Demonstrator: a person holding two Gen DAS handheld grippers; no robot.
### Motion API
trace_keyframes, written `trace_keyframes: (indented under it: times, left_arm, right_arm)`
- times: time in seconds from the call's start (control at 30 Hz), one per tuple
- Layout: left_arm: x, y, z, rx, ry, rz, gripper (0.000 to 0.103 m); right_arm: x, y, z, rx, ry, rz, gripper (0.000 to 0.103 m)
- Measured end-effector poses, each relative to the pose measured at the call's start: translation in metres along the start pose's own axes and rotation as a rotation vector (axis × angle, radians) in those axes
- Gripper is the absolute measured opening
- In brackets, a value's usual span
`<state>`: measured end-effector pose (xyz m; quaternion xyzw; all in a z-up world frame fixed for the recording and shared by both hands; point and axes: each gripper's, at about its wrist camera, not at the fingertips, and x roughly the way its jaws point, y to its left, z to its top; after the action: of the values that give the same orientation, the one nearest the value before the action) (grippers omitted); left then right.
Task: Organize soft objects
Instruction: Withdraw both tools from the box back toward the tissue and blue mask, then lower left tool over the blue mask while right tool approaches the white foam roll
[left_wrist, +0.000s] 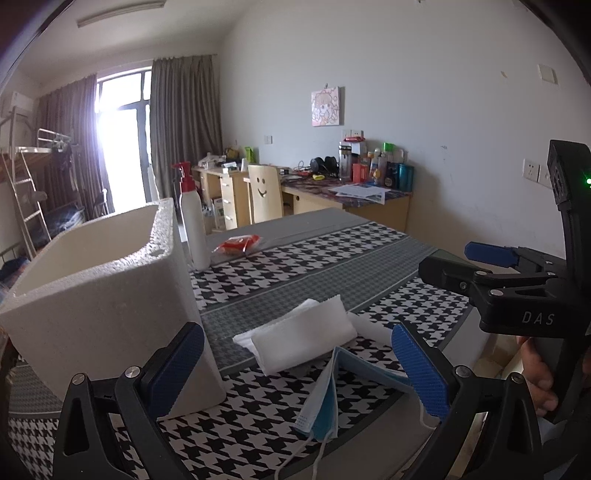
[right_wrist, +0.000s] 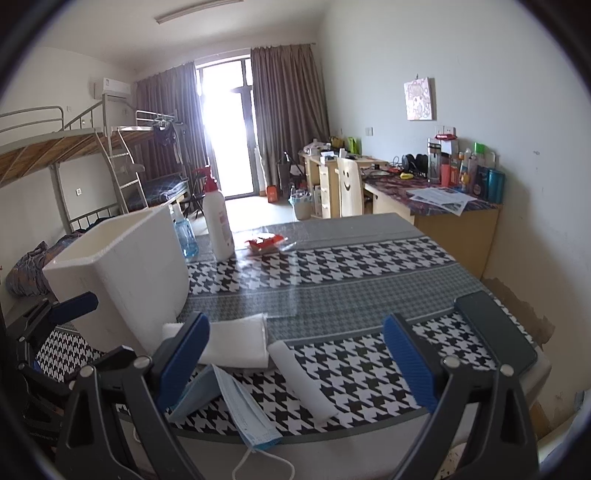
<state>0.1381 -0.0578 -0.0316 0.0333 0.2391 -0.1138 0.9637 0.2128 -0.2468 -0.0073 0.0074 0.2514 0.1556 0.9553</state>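
A white foam box (left_wrist: 99, 295) (right_wrist: 125, 269) stands open-topped on the left of the houndstooth table. Beside it lies a folded white cloth (left_wrist: 303, 338) (right_wrist: 232, 341), with a rolled white cloth (right_wrist: 301, 380) (left_wrist: 369, 326) to its right. A blue face mask (left_wrist: 325, 398) (right_wrist: 236, 402) rests folded at the near edge. My left gripper (left_wrist: 295, 369) is open, low over the mask and the cloth. My right gripper (right_wrist: 295, 365) is open too, hovering above the mask and the roll; in the left wrist view the right gripper (left_wrist: 476, 262) shows at the right, held by a hand (left_wrist: 535, 373).
A white pump bottle with a red top (left_wrist: 194, 221) (right_wrist: 218, 221), a blue spray bottle (right_wrist: 184, 232) and a red snack packet (left_wrist: 236, 245) (right_wrist: 264, 243) sit at the table's far side. A dark phone (right_wrist: 495, 332) lies near the right edge. Desks, a chair and a bunk bed stand beyond.
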Motion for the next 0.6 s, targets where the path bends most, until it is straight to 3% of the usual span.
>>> trace_keyframes:
  times: [0.6]
  left_arm:
    - [0.02,-0.002,-0.021,-0.007,0.088,-0.042,0.102]
  right_arm:
    - [0.018,-0.004,-0.026,-0.003,0.082,-0.036,0.097]
